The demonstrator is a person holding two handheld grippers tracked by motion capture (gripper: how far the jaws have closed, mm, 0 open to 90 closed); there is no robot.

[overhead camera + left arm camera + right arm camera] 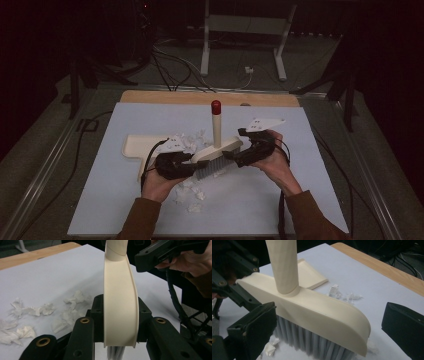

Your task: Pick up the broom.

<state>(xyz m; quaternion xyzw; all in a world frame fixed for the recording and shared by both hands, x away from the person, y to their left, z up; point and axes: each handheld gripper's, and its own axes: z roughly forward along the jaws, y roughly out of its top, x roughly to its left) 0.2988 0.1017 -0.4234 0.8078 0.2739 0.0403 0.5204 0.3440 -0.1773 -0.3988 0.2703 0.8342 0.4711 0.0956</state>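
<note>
A cream hand brush [218, 148] with grey bristles stands upright over the table's middle, its handle tipped by a red cap [215, 106]. My left gripper [196, 161] is shut on the brush's head from the left; in the left gripper view its jaws press both sides of the head [120, 290]. The right gripper [236, 155] is open at the head's other end. In the right gripper view its jaws stand wide on either side of the brush [317, 307], the right one well apart from it. Torn white paper scraps [192, 142] lie around the bristles.
A cream dustpan [136, 146] lies flat at the left of the pale mat [300, 200], behind the left gripper. More scraps [192, 197] lie toward the front. A wooden table edge [210, 97] runs along the far side; cables and a frame stand beyond.
</note>
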